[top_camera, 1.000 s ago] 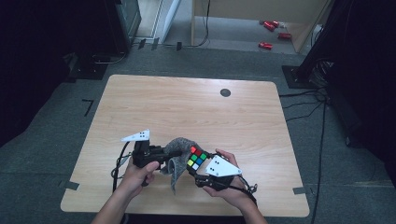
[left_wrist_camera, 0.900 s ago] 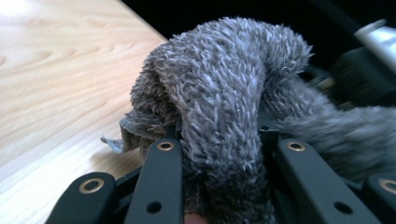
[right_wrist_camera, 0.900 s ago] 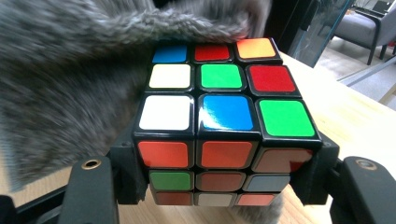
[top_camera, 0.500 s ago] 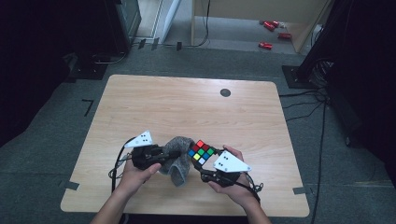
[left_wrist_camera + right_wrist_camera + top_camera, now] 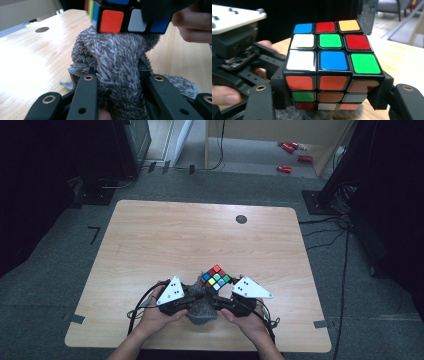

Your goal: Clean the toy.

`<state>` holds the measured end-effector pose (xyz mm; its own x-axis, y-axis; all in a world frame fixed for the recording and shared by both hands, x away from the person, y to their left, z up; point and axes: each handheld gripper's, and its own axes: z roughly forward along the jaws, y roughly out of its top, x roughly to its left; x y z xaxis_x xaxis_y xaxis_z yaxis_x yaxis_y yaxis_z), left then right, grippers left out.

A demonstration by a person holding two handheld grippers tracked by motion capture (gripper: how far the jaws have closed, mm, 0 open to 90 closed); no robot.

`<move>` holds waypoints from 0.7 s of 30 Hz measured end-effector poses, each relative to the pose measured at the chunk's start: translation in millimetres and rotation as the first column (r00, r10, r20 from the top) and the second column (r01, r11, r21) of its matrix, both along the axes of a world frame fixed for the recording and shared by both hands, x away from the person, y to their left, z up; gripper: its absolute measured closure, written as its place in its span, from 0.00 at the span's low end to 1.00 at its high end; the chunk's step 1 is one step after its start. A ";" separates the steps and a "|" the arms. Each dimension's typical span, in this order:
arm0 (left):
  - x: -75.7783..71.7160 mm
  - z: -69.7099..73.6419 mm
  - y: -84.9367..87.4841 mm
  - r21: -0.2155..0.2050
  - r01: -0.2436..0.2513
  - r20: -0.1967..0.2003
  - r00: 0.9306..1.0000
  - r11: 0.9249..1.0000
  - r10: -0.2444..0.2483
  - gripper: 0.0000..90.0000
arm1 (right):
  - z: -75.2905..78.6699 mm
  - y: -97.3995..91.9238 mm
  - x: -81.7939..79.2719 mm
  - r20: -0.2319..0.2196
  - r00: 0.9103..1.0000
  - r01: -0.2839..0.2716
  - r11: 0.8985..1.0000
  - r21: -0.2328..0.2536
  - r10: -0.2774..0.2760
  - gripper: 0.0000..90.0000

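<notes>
A pale wooden bench (image 5: 165, 240) stands on grey carpet in a dim room. At lower centre of the high view the left tool (image 5: 192, 301) is clamped on a bunched grey cloth (image 5: 117, 65), and the right tool (image 5: 220, 295) grips a puzzle cube (image 5: 332, 62) by its sides, just above the cloth. The cloth looks soft and light, best pinched in a thick fold; the cube is stiff and slick, best held flat-faced; no readable writing.

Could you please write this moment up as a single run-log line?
left tongs: shut on grey cloth | right tongs: shut on puzzle cube | cube against cloth, above table
</notes>
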<state>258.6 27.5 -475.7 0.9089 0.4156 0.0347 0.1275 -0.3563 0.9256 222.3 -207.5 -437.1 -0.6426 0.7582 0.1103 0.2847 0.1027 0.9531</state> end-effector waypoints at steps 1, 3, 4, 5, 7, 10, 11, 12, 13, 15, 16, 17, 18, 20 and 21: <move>-0.1 -0.6 -0.5 0.001 -0.001 -0.001 1.000 1.000 0.001 0.81 | 0.1 -0.7 0.7 -0.004 1.000 0.008 1.000 -0.002 -0.008 0.38; -1.0 -3.9 -4.3 0.013 -0.010 -0.005 1.000 1.000 0.010 0.81 | -0.2 0.8 0.6 -0.010 1.000 0.009 1.000 -0.002 -0.009 0.38; -1.2 -5.1 -6.3 0.017 -0.014 -0.012 1.000 1.000 0.014 0.81 | -1.0 3.3 0.0 -0.013 1.000 0.004 1.000 -0.006 -0.004 0.38; -1.2 -5.9 -7.9 0.020 -0.014 -0.021 1.000 1.000 0.015 0.81 | -1.7 6.1 -1.0 -0.021 1.000 -0.007 1.000 -0.002 0.007 0.38; -0.8 -6.6 -9.6 0.025 -0.024 -0.037 0.999 0.999 0.025 0.79 | -3.1 11.7 -2.9 -0.017 1.000 -0.021 1.000 -0.010 0.021 0.38; 0.4 -4.8 -6.9 0.003 -0.020 -0.075 0.997 1.000 0.020 0.76 | -4.1 12.9 -2.0 -0.008 1.000 -0.006 1.000 -0.024 0.006 0.38; 0.6 -4.1 -5.5 0.001 -0.016 -0.070 0.997 1.000 0.016 0.76 | -4.0 10.4 -0.8 -0.018 1.000 0.008 1.000 -0.012 -0.008 0.38; 0.8 -3.7 -4.7 -0.006 -0.013 -0.074 0.997 1.000 0.012 0.77 | -3.8 7.5 0.6 -0.025 0.999 0.023 1.000 -0.001 -0.023 0.38; 1.2 -3.3 -3.8 -0.015 -0.011 -0.079 0.997 1.000 0.009 0.77 | -3.6 5.1 1.8 -0.028 0.999 0.034 0.999 0.003 -0.034 0.38; 1.4 -3.4 -3.8 -0.022 -0.012 -0.079 0.997 1.000 0.011 0.78 | -2.9 0.5 3.6 -0.046 0.998 0.050 0.998 0.021 -0.049 0.38; 1.2 -3.8 -4.5 -0.020 -0.012 -0.081 0.997 1.000 0.010 0.78 | -2.8 0.4 3.3 -0.047 0.998 0.051 0.998 0.023 -0.050 0.38; 0.8 -4.2 -5.3 -0.019 -0.013 -0.085 0.996 1.000 0.011 0.79 | -2.7 1.3 2.6 -0.043 0.998 0.051 0.999 0.019 -0.050 0.38; -0.3 -4.9 -7.4 -0.021 -0.011 -0.093 0.996 1.000 0.009 0.80 | -2.6 2.6 1.9 -0.043 0.998 0.048 0.999 0.016 -0.047 0.38; -2.9 -4.9 -10.5 -0.035 0.012 -0.108 0.994 0.999 -0.016 0.80 | -2.6 6.1 0.7 -0.034 0.999 0.039 0.999 0.013 -0.039 0.38; -4.3 -5.0 -12.2 -0.033 0.023 -0.106 0.994 0.999 -0.027 0.80 | -2.1 6.5 0.7 -0.033 0.999 0.038 0.999 0.017 -0.037 0.38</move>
<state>254.3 15.4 -480.7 0.9169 0.3919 -0.0753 0.2169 -0.3310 0.9184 223.1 -201.0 -439.2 -0.6094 0.7796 0.1443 0.3189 0.0745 0.9448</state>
